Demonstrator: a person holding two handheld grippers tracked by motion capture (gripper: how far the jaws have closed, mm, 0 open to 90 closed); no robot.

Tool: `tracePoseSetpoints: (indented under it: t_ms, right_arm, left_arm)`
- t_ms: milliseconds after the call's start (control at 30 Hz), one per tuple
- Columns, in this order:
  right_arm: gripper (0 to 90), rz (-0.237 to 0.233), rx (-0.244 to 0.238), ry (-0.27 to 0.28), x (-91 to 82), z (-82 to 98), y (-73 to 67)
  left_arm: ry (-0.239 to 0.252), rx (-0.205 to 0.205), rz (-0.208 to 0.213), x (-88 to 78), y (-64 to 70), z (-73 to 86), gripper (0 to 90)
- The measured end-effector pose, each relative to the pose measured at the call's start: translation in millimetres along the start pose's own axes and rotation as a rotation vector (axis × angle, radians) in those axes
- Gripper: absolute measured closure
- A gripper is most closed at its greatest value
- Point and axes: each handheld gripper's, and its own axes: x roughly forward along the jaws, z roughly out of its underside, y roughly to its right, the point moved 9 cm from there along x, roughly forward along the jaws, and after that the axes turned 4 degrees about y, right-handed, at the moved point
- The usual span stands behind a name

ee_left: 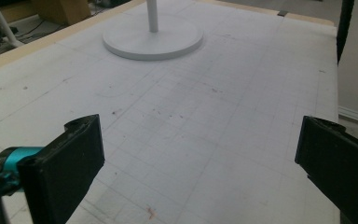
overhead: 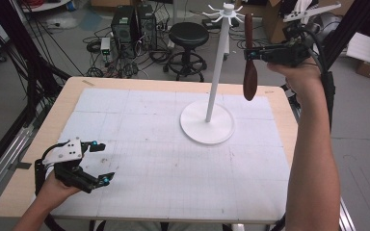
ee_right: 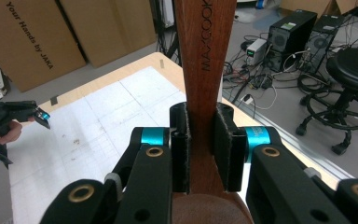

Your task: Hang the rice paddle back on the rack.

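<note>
The right hand-held gripper (overhead: 248, 54) pinches a wooden spoon (overhead: 249, 72) by its handle, raised at the far right beside the white stand (overhead: 217, 86). The left hand-held gripper (overhead: 103, 162) rests spread wide and empty on the near-left worktop (overhead: 173, 159).

A black round stool (overhead: 188, 36) stands on the floor beyond the table's (overhead: 38, 144) far edge. Left of the stool sit two dark computer towers (overhead: 134, 24) among tangled cables (overhead: 101, 60). Cardboard boxes (ee_right: 32, 42) stand nearby.

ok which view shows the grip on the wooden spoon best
The right gripper view: the right gripper pads clamp the wooden spoon handle close up. The high view shows the whole spoon hanging bowl-down, small.
</note>
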Motion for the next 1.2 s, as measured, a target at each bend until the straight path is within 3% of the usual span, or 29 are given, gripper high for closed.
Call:
tracePoseSetpoints:
  t_ms: [600,1200]
  right_arm:
    - [78.3,0.01,-0.025,0.001,8.1,-1.2,0.2]
    - [78.0,0.029,-0.019,0.001,13.4,2.8,5.2]
  left_arm:
    - [0.003,0.0,0.001,-0.4,1.2,-0.1,1.7]
    - [0.004,0.001,0.003,-1.1,0.9,-0.3,1.7]
